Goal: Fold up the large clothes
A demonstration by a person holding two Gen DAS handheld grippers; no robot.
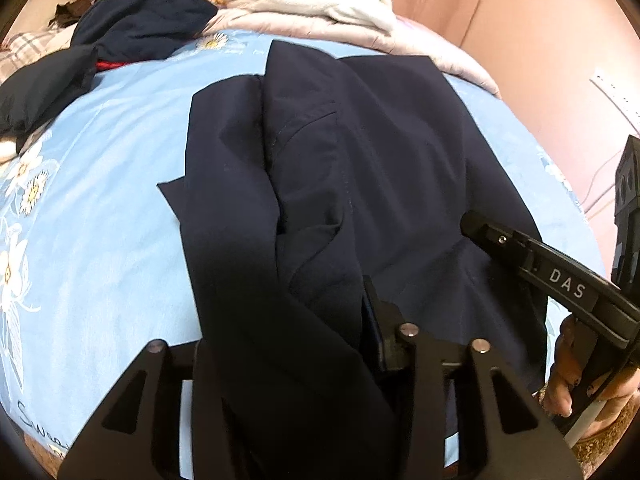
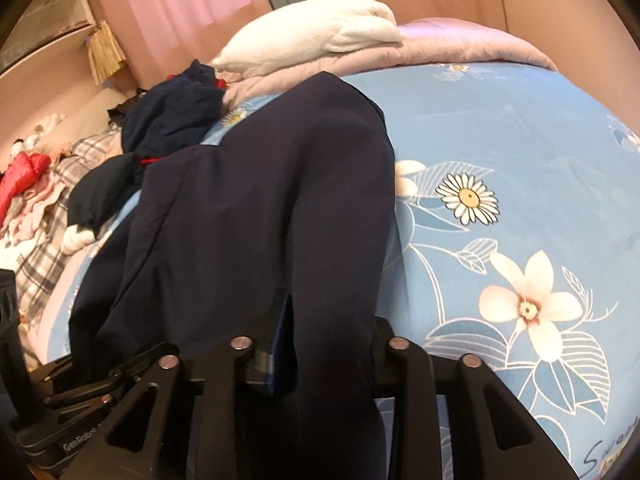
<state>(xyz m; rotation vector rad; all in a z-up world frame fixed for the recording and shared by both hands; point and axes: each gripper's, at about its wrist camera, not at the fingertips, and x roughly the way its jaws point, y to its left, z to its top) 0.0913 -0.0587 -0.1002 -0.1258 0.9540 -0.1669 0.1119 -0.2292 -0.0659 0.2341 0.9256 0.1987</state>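
Garment: a dark navy garment [image 1: 360, 168] lies lengthwise on the bed, its near end pulled up over both tools; one layer is folded over along its left side in the left wrist view.
Garment in right view: the same navy cloth [image 2: 260, 208] rises in a ridge from the tool toward the far end of the bed.
Bed: light blue sheet [image 1: 112, 168] printed with white flowers and daisies; bare sheet shows on both sides of the garment.
Left tool [image 1: 288, 360]: the cloth drapes between and over its fingers, hiding the left finger; the right finger's pad [image 1: 380, 332] sits against the fabric. Whether the pads pinch the cloth I cannot tell.
Right tool [image 2: 320, 344]: a thick fold of the garment fills the gap between its fingers and hangs down over them; the pads are mostly hidden, so a clamp cannot be confirmed.
Right tool seen from left view: its black finger [image 1: 532, 256] lies across the garment's right edge, a hand [image 1: 576, 372] on the handle.
Pile: dark clothes [image 1: 140, 28] heaped at the far left of the bed.
Bedding: a white blanket [image 2: 320, 36] on a pink quilt [image 2: 460, 44] at the far end.
Left side: plaid cloth [image 2: 52, 208] and a red item [image 2: 24, 176] beyond the bed.
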